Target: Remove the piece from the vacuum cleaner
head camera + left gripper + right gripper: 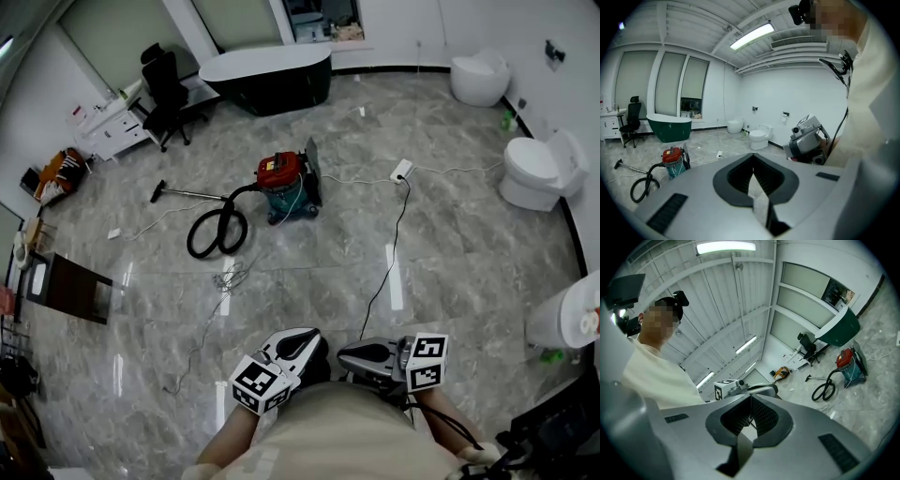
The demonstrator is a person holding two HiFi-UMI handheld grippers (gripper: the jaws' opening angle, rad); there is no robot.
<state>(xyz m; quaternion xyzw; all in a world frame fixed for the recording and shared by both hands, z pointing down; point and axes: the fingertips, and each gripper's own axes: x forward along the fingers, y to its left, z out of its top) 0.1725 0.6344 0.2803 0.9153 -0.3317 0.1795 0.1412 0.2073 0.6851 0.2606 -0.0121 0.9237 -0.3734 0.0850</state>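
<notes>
The vacuum cleaner (286, 183), with a red lid and a teal body, stands on the marble floor well ahead of me. Its black hose (217, 230) coils to its left, and a thin wand (183, 194) lies on the floor beyond the coil. It also shows small in the left gripper view as the vacuum cleaner (672, 161) and in the right gripper view as the vacuum cleaner (848, 364). Both grippers are held close to the person's chest, far from the vacuum. My left gripper (305, 340) is shut with nothing in it. My right gripper (358, 354) is shut and empty, pointing toward the left one.
A dark bathtub (267, 75) stands behind the vacuum, an office chair (167, 84) and white desk (112, 127) at far left. Toilets (539, 169) line the right wall. A power strip (401, 170) trails a black cable toward me. A dark table (70, 286) stands at left.
</notes>
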